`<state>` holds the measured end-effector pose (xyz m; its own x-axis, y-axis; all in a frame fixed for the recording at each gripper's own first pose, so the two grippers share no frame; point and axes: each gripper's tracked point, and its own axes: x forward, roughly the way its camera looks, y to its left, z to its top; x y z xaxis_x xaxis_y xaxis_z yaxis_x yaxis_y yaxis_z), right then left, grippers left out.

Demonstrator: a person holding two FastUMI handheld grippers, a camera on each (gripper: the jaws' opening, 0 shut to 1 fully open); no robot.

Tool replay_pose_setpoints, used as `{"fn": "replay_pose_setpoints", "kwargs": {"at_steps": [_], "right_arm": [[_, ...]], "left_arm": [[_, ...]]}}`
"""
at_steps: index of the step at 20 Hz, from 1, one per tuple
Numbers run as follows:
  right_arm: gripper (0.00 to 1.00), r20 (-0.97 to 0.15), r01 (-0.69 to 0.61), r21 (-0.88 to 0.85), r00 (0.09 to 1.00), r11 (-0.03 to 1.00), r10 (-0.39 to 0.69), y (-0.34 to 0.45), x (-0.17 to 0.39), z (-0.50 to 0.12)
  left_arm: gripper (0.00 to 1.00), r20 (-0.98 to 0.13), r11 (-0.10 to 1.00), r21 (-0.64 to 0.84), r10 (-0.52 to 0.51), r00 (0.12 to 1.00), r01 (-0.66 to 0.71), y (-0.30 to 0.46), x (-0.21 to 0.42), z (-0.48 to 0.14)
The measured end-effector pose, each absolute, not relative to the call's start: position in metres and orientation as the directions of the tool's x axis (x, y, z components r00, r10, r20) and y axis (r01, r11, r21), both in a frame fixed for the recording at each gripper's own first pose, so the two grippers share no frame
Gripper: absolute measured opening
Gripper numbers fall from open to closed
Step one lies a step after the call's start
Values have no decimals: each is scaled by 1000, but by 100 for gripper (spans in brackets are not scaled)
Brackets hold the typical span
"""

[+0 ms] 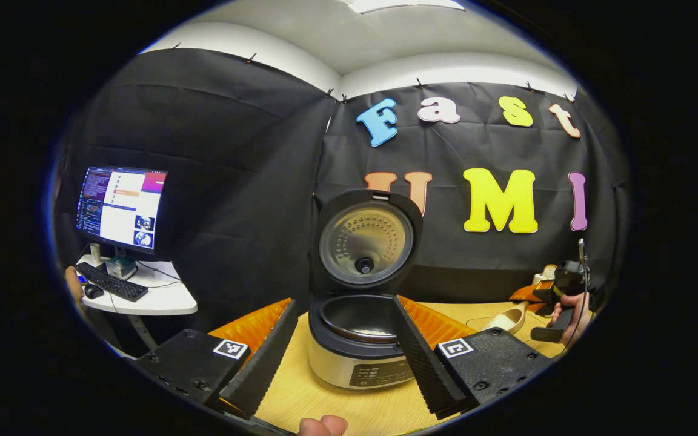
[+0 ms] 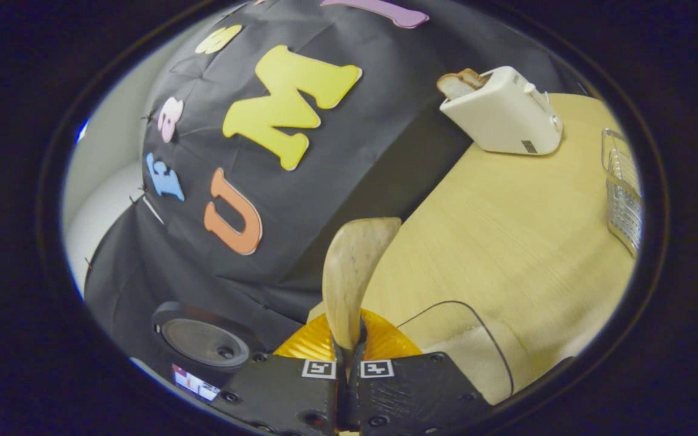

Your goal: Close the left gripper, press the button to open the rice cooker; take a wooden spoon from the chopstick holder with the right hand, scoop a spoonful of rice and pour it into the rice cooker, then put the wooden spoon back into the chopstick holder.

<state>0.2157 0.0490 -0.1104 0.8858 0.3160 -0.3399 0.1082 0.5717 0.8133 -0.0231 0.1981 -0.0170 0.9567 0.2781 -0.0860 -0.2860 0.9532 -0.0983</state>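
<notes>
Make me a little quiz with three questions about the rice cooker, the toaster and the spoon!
1. Where does the toaster stand?
A. on the wooden table
B. on the floor
C. inside the wire basket

2. What colour is the toaster?
A. red
B. white
C. green

3. How is the rice cooker lid?
A. shut
B. taken off and lying on the table
C. swung up, open

Answers:
1 A, it sits on the table by the black cloth.
2 B, its body is white, with bread sticking out.
3 C, the lid stands upright above the bare pot, while the right tool grips the wooden spoon.
</notes>
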Motion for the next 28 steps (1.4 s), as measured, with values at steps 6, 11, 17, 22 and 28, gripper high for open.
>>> {"fn": "replay_pose_setpoints", "kwargs": {"at_steps": [6, 11, 17, 22, 28], "right_arm": [[0, -280, 102, 870, 907, 483, 313, 19, 210, -84], [0, -223, 37, 890, 905, 455, 362, 42, 221, -31], [0, -202, -13, 924, 831, 382, 518, 132, 243, 20], [0, -229, -40, 912, 778, 409, 585, 215, 264, 45], [0, -295, -98, 835, 750, 541, 591, 285, 279, 47]], "left_arm": [[98, -86, 954, -88, 279, 956, -287, 197, -24, -17], [98, -84, 957, -59, 279, 957, -284, 201, -25, -17], [98, -144, 957, -22, 284, 948, -290, 218, -31, -33], [98, -154, 959, -27, 274, 949, -281, 224, -35, -35], [98, -153, 941, -64, 319, 935, -332, 251, -47, -33]]}}
